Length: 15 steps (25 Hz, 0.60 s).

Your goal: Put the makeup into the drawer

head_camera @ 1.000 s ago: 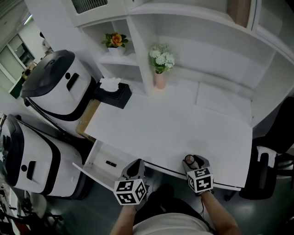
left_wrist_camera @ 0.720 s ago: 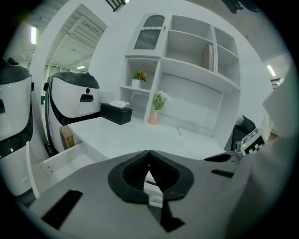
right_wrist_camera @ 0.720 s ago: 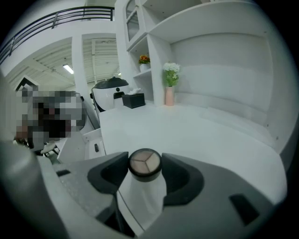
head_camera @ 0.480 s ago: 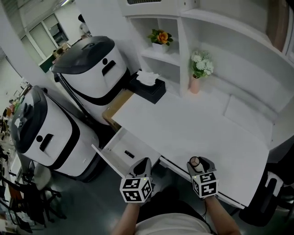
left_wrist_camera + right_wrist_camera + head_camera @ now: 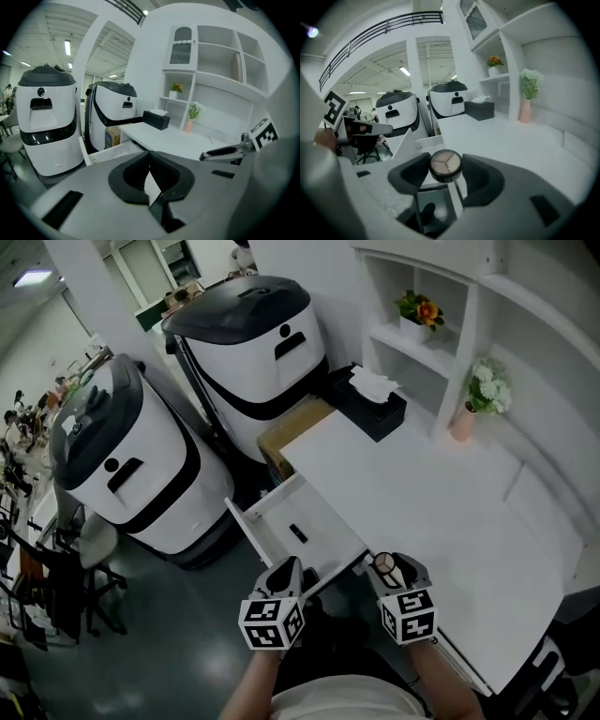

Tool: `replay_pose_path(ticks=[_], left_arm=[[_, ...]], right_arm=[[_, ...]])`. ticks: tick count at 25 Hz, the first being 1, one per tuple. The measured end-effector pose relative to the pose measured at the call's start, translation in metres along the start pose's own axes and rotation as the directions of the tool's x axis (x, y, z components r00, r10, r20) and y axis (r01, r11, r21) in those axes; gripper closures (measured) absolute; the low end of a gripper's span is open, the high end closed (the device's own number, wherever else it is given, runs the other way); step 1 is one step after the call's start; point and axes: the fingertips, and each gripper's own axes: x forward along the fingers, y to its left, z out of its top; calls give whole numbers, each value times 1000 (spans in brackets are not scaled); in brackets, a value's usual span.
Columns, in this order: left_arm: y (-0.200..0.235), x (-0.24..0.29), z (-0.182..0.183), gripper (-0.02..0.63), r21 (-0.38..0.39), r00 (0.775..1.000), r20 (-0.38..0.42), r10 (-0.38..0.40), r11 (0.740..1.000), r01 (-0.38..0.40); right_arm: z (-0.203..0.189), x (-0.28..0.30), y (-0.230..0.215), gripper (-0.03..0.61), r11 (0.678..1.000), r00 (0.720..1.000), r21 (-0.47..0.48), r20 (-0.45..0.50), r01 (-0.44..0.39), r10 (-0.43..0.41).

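My right tool is clenched on the makeup, a round compact pinched at the jaw tips, probably so it can drop cleanly. It hangs at the bench front edge, just beside the open drawer, not over it yet. Left tool is pinched closed on nothing, parked near the drawer's outer end, out of the way I'd guess. Small dark item in the drawer is too small to name. Bench's right end is cut off.

We list: lab hall. Left of the left gripper, two bulky machines; overhead, strip lights; ahead, staged desk.
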Motion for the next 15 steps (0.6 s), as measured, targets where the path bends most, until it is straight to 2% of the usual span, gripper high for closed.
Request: replay_pose_path(ticks=[7, 15], left_arm=[[60, 1, 7, 611, -42, 998, 7, 60, 997, -60], [121, 12, 24, 611, -81, 996, 14, 88, 993, -86]], right_arm=[[25, 47, 47, 353, 995, 996, -46, 0, -84, 85], [40, 104, 90, 354, 988, 991, -80, -46, -131, 127]])
